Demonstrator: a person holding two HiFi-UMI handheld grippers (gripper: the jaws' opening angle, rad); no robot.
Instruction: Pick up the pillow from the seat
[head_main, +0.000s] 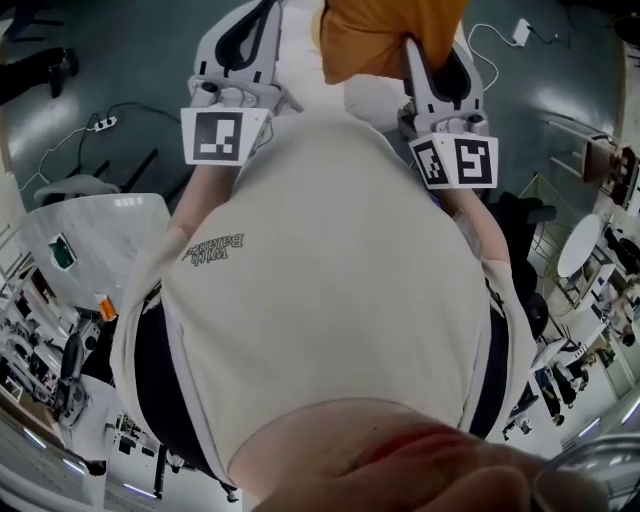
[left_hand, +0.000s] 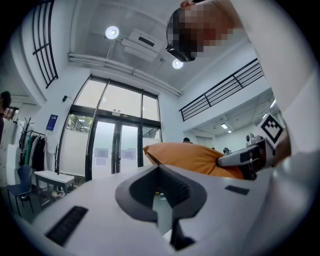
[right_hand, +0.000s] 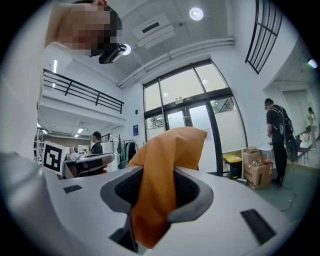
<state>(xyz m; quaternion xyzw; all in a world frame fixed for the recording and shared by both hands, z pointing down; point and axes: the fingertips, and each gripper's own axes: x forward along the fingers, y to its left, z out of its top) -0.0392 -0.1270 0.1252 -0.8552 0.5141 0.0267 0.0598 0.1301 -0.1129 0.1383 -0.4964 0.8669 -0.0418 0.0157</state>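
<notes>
Pillow (right_hand: 172, 145) is orange and up in the air, with a fold of it pinched tight between the jaws of the right gripper (right_hand: 158, 175). Left gripper (left_hand: 159, 168) is near it, jaws closed on nothing. Person's cream shirt (head_main: 340, 280) fills the head view.

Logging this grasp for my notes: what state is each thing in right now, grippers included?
pillow: held up off the seat, fabric bunched.
right gripper: shut on the pillow.
left gripper: shut, nothing between its jaws.
glass doors: closed.
ceiling light: on.
</notes>
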